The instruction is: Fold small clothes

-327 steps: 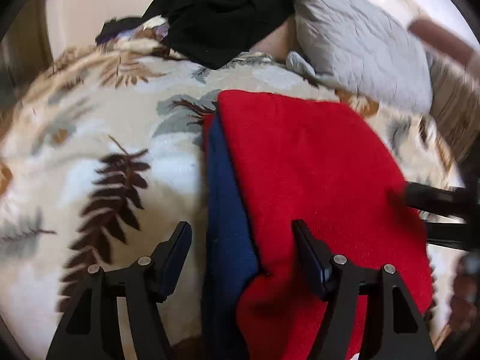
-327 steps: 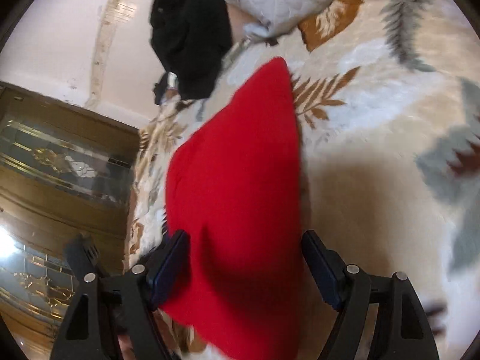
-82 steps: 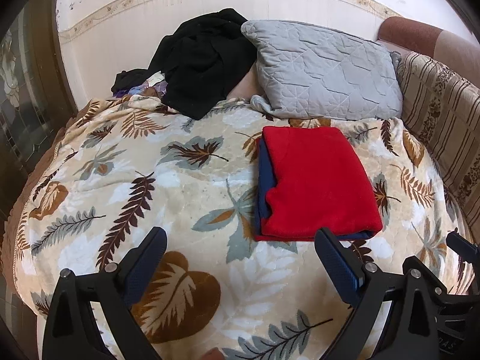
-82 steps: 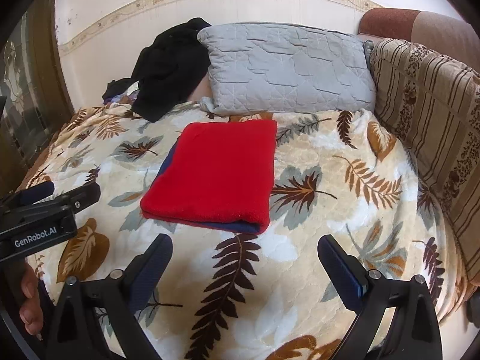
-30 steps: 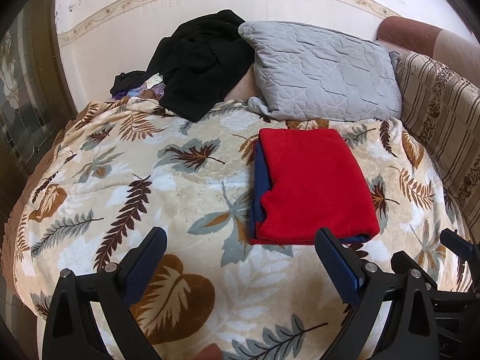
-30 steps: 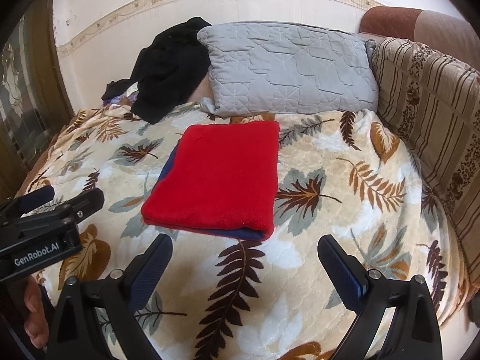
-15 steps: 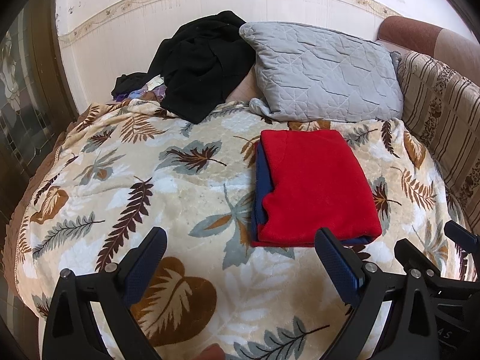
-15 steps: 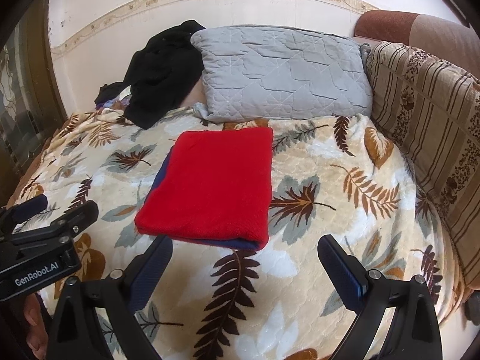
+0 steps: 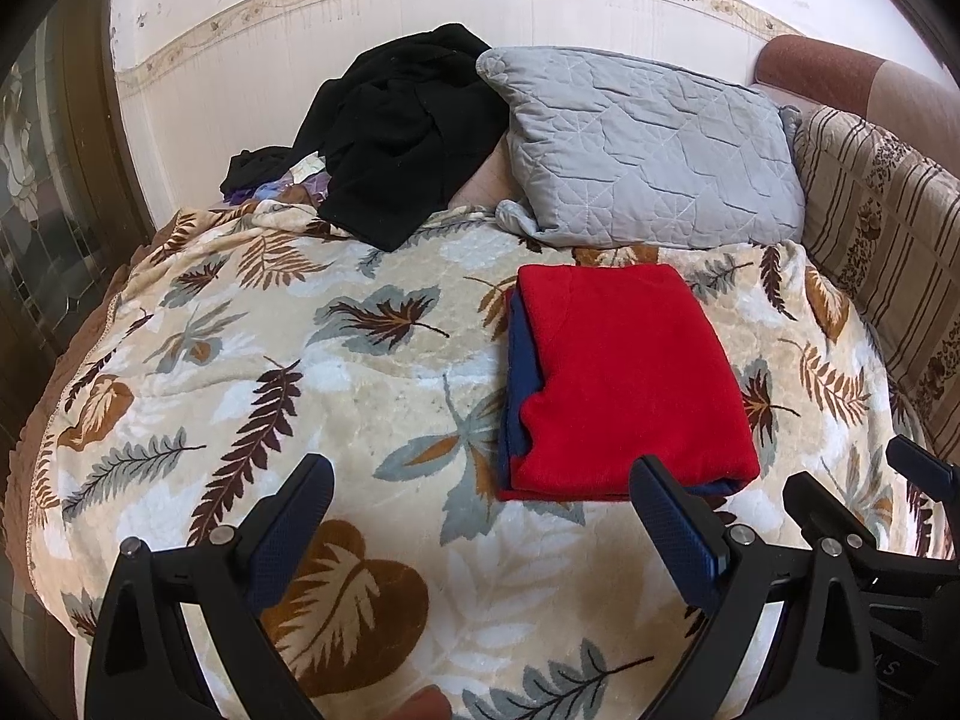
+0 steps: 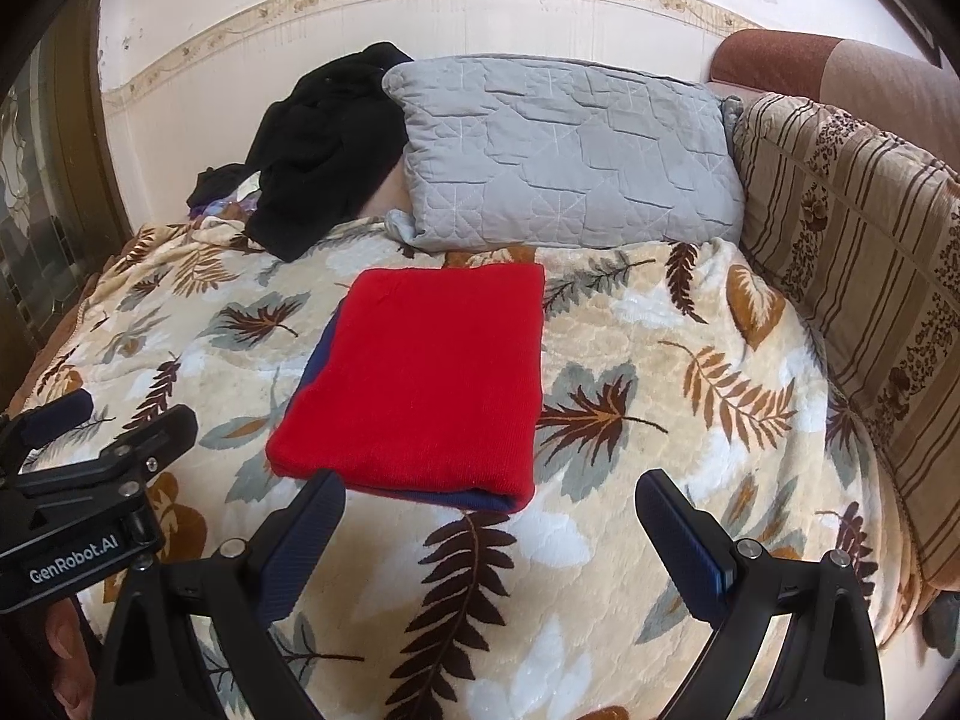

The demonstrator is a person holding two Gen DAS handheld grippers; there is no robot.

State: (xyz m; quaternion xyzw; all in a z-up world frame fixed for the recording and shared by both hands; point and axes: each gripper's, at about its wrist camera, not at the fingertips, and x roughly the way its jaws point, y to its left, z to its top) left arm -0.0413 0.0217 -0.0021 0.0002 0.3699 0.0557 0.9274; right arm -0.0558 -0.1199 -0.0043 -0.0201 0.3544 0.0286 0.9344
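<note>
A folded red garment (image 9: pixel 624 372) (image 10: pixel 426 372) lies flat on the leaf-patterned blanket (image 9: pixel 336 396) (image 10: pixel 648 432), stacked on a folded navy garment (image 9: pixel 517 360) (image 10: pixel 474 501) whose edge shows at the left and front. My left gripper (image 9: pixel 483 510) hovers open in front of the stack, held back from it with nothing between its fingers. My right gripper (image 10: pixel 489 531) is open too, just short of the stack's near edge. The left gripper's body (image 10: pixel 90 480) shows at the left of the right wrist view.
A grey quilted pillow (image 9: pixel 648 150) (image 10: pixel 564 156) leans against the wall behind the stack. A heap of black clothes (image 9: pixel 402 120) (image 10: pixel 324 150) sits beside it at the back left. A striped sofa back (image 10: pixel 858 276) runs along the right. A wooden door with patterned glass (image 9: pixel 42 210) stands at the left.
Since 10.9 s ago both grippers have pulled back from the red garment, which now lies folded on the navy one. Over the last second only slight camera drift shows.
</note>
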